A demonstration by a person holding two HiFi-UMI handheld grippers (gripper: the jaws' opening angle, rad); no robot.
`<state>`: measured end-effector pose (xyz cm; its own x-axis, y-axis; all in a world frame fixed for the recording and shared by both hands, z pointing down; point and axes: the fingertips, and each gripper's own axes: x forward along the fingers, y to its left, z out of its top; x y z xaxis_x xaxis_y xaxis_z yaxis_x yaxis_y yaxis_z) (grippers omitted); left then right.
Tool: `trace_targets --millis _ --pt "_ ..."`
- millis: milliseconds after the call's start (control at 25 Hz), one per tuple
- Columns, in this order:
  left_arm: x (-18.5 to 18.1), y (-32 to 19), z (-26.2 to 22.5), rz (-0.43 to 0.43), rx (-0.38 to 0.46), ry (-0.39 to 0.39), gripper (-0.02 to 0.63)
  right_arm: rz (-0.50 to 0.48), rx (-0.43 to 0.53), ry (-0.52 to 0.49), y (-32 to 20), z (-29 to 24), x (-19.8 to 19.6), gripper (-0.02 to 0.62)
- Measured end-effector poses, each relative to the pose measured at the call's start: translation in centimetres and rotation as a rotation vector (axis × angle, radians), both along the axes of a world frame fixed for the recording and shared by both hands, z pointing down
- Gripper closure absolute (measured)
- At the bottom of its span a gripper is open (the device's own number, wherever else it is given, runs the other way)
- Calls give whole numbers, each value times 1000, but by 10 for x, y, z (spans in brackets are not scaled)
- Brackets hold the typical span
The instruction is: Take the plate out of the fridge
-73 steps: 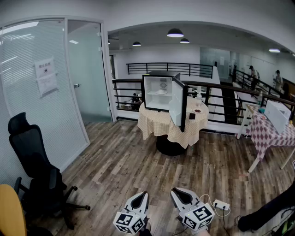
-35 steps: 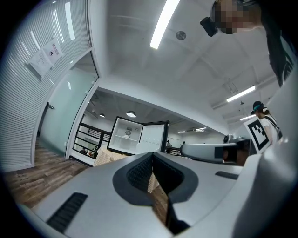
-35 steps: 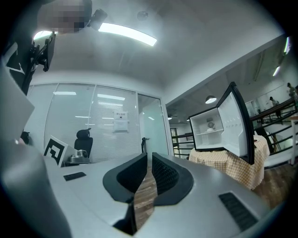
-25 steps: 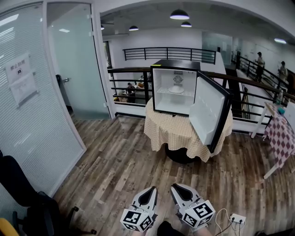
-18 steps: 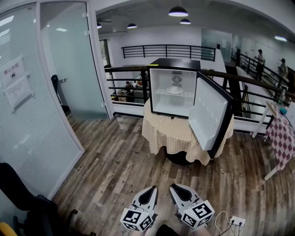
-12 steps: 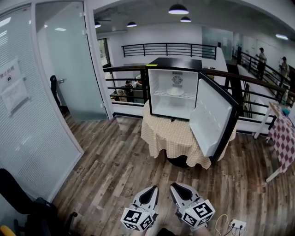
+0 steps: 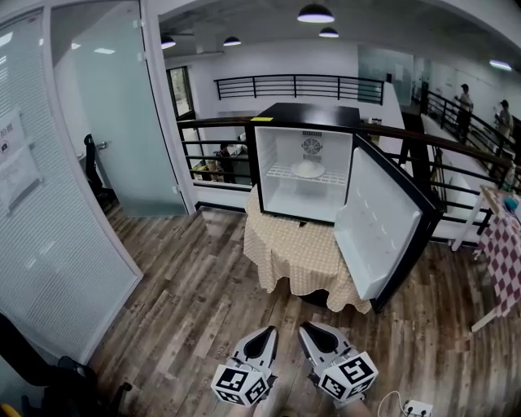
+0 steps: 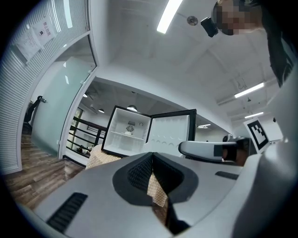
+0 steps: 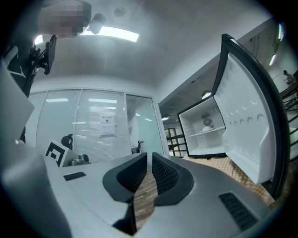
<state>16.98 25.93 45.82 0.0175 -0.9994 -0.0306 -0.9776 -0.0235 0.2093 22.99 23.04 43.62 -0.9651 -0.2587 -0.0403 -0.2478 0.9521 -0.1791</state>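
- Wood-plank floor (image 7: 187,301) across lower frame.
- Frosted glass partition (image 7: 49,212) at left, glass door (image 7: 114,122) beside it.
- Black railing (image 7: 297,81) upper center.
- Pendant lamps (image 7: 315,13) lit, top.
- Checked-cloth round table (image 7: 285,248) center.

Head cam sits up high on the person, looking forward and steeply down. You get the wood floor (image 7: 203,285), the left tool (image 7: 264,338) and right tool (image 7: 313,335) at the bottom edge, and the open fridge (image 7: 293,195) on its cloth-covered worktop (image 7: 285,244) a good way ahead.

Each tool cam rides low on the back of its own tool, looking level along the jaws, so grey tool body fills the lower half and ceiling (image 8: 139,56) the top. The left gripper view sees the fridge (image 8: 126,132) roughly front-on and far off, with the right tool alongside. The right gripper view has the fridge (image 9: 202,130) off to the right, its door (image 9: 251,125) looming much nearer. All three views share the fridge.
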Motion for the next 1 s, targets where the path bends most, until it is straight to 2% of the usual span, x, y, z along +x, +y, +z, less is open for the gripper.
trace_targets --millis 240,480,760,1000 --pt "-3 -35 1 24 -12 -4 598 16 -16 -1 -33 4 -3 543" --pt "-5 -49 14 48 -55 -1 598 44 -67 4 -53 18 -5 543" --pt "-34 -58 25 25 -77 2 598 14 -87 -5 -64 30 -35 543" --pt "-75 -87 15 1 -45 4 597 -1 -60 2 -92 17 -77 543"
